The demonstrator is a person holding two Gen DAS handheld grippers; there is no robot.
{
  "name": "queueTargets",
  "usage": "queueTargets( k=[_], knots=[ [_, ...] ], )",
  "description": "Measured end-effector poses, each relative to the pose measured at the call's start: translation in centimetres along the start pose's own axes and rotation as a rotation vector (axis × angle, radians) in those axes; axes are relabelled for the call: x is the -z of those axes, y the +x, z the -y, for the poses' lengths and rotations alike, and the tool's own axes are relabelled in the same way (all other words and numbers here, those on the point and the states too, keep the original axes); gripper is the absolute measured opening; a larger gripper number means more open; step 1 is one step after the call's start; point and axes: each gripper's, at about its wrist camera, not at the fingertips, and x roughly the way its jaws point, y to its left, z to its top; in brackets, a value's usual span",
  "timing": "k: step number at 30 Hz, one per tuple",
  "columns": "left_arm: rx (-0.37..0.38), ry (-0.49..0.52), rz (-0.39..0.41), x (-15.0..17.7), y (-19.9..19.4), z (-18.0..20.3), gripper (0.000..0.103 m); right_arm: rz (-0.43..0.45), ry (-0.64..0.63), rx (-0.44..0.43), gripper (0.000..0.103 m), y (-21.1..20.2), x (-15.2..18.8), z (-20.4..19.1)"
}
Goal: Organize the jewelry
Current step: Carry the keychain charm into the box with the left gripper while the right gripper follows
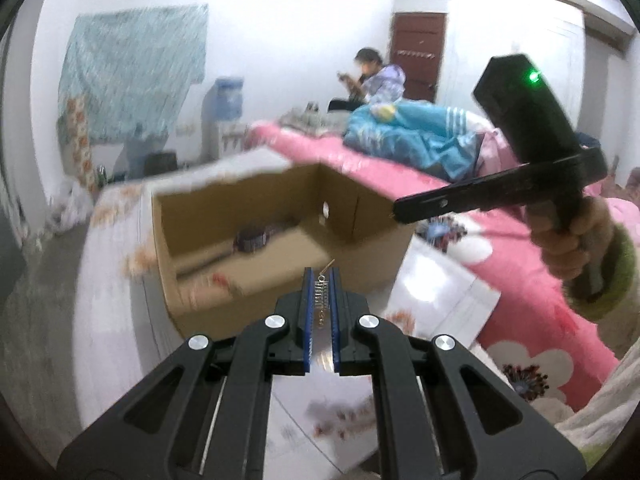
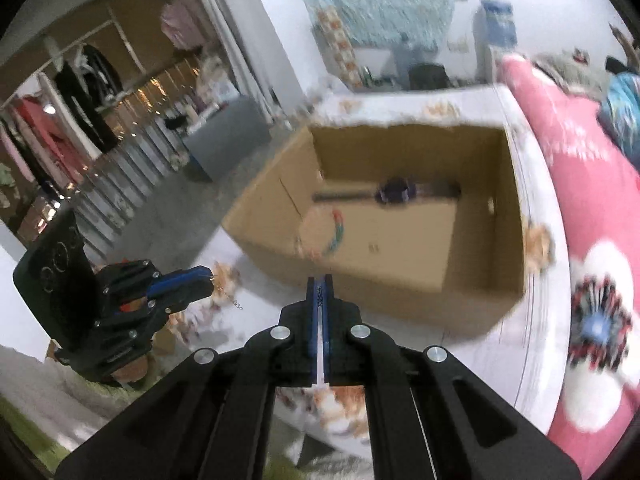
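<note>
Left wrist: cardboard box (image 1: 280,240) beside pink bedspread (image 1: 520,280).

Open cardboard box (image 2: 404,216) stood on a round table (image 2: 536,332), its far wall near the table's back edge. A dark brush-like object (image 2: 394,192) lay inside, toward the box's rear. Bed (image 2: 592,184) ran along the table's right side, a heap of clothing (image 1: 412,136) on it farther back. Left gripper (image 2: 208,276) hung left of the box, above the table's near-left edge; right gripper (image 2: 319,280) hung before the box's front wall.
</note>
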Motion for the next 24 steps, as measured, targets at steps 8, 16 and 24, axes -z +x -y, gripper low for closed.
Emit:
queueTargets(
  k=[8,16,24],
  knots=[
    [0.023,-0.011,-0.133,-6.9,5.5,-3.4,0.006,-0.059,-0.006,-0.022,0.002,4.0,-6.8,3.1],
    [0.007,-0.143,-0.511,-7.0,18.1,-8.9,0.006,-0.236,0.000,0.068,0.002,12.3,-8.4,6.3],
    [-0.004,-0.255,-0.691,-4.8,23.9,-12.1,0.007,-0.323,0.051,0.142,0.002,16.4,-8.9,9.0]
  ],
)
